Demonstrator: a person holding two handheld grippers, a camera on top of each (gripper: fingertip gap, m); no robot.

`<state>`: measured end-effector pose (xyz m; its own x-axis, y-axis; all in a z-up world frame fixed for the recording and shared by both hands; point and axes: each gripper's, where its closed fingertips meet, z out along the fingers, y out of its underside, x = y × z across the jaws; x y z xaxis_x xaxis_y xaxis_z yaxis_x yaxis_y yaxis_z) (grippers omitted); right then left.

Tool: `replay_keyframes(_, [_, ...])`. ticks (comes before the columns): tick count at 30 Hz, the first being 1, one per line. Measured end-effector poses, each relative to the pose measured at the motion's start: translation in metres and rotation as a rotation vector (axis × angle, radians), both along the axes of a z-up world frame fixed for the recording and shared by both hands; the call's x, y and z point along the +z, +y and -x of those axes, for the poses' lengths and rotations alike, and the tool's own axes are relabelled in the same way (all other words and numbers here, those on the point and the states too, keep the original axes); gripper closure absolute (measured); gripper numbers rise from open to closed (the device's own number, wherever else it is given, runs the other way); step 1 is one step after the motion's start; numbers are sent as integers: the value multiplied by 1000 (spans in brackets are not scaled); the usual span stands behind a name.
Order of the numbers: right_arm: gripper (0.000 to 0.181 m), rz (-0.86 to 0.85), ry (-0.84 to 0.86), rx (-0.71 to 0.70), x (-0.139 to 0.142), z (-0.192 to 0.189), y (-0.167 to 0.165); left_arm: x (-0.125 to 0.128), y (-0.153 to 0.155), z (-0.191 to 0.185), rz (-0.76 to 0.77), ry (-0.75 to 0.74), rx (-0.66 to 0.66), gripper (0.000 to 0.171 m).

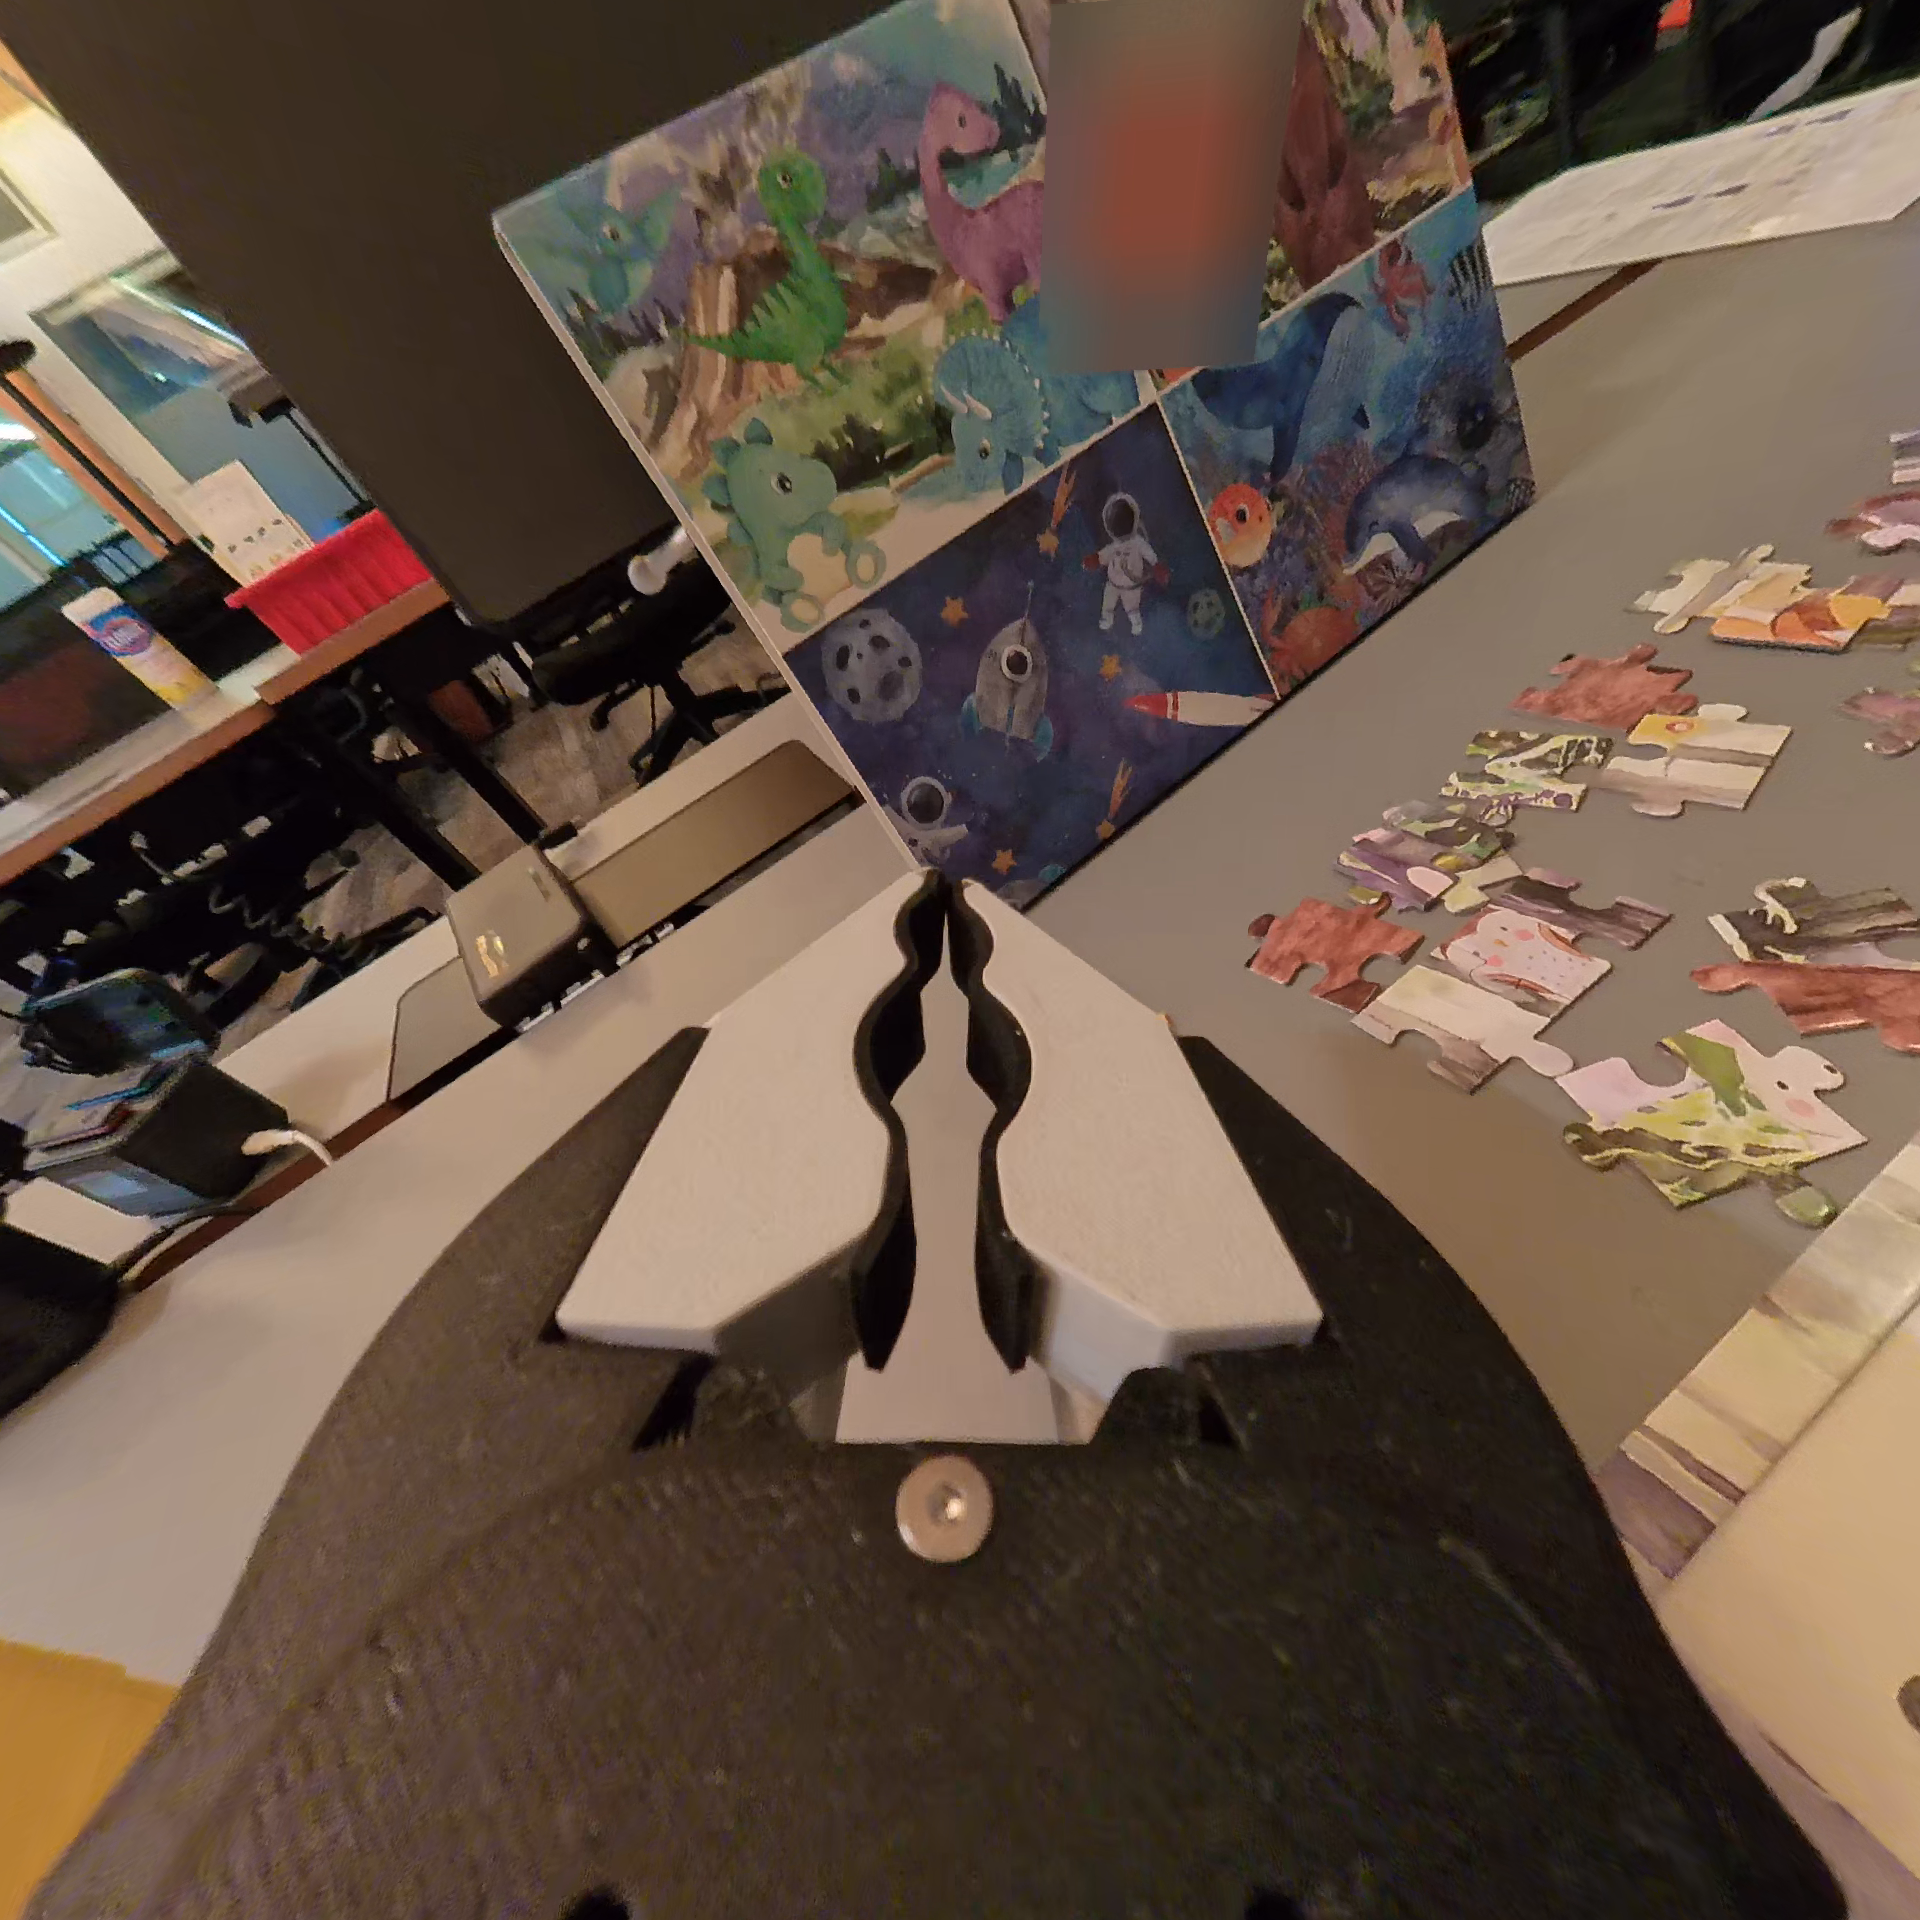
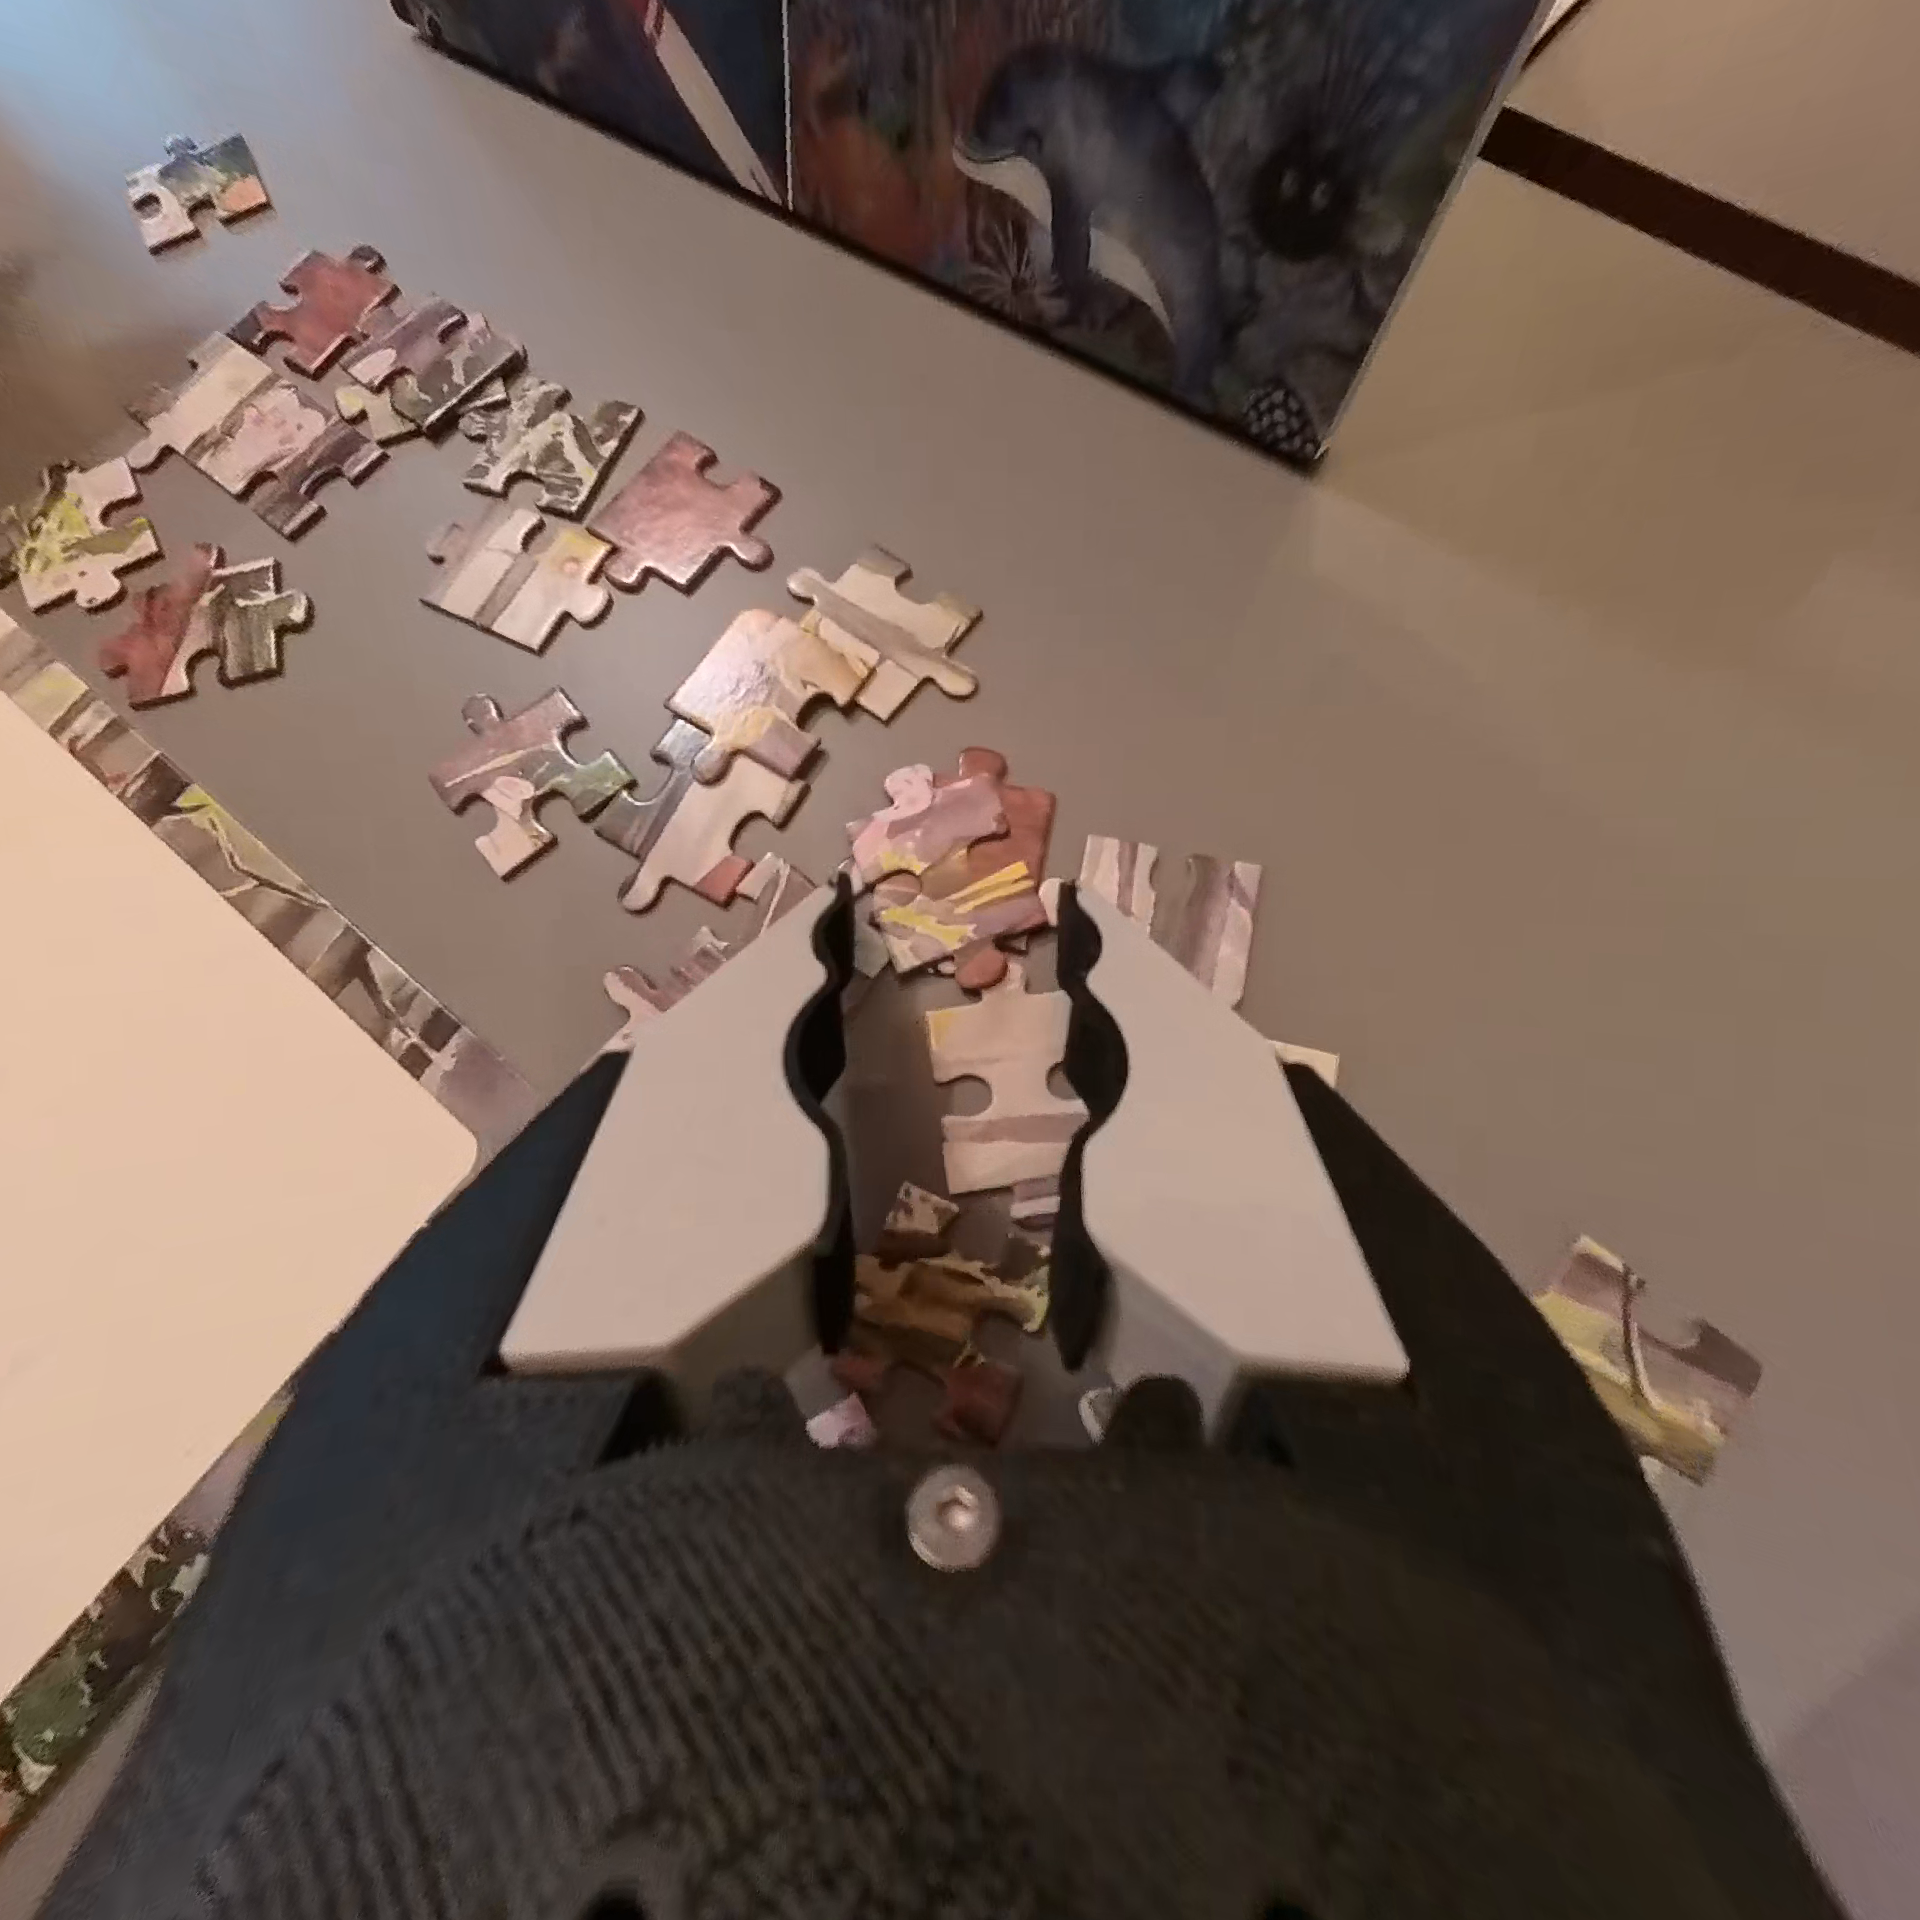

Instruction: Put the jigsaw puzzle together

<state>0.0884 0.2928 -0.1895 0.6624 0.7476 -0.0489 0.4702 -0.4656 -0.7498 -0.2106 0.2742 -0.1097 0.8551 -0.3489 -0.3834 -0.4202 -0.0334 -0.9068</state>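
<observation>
Several loose jigsaw pieces (image 1: pixel 1538 914) lie scattered on the grey table, also in the right wrist view (image 2: pixel 665 644). A puzzle tray with a pale inside and a picture border (image 2: pixel 156 1039) lies at the left; its corner shows in the left wrist view (image 1: pixel 1787 1382). My left gripper (image 1: pixel 948 894) is shut and empty, held above the table near the picture box (image 1: pixel 1039 499). My right gripper (image 2: pixel 951 899) is open, hovering over a pink and yellow piece (image 2: pixel 940 873) that lies on a brown piece. A pale piece (image 2: pixel 1003 1091) lies between its fingers, lower down.
The colourful picture box stands upright at the back of the table, its lower part in the right wrist view (image 2: pixel 1143 208). Beyond the table's left edge are desks, black chairs (image 1: pixel 644 665), a red bin (image 1: pixel 332 582) and a grey device (image 1: pixel 520 935).
</observation>
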Motion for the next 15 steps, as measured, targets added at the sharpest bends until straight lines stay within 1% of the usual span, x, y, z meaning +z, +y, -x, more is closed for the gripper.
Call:
replay_keyframes(3, [152,-5,-9,0,-1,-1,0,4,-2,0,-22,1,0,171])
replay_keyframes(6, [154,-4,-8,5,-2,-1,-1,1,-1,-1,-13,4,-1,171])
replay_keyframes(8, [169,-1,1,15,-1,0,-2,0,-2,-1,-12,6,-2,171])
replay_keyframes(9, [170,-2,6,17,0,0,-2,0,-2,-1,-12,6,-2,171])
replay_keyframes(11, [166,-7,16,18,2,0,-2,0,-2,-2,-14,7,-2,171])
replay_keyframes(15, [145,-28,33,21,6,1,-1,-2,-1,-2,-7,9,-4,171])
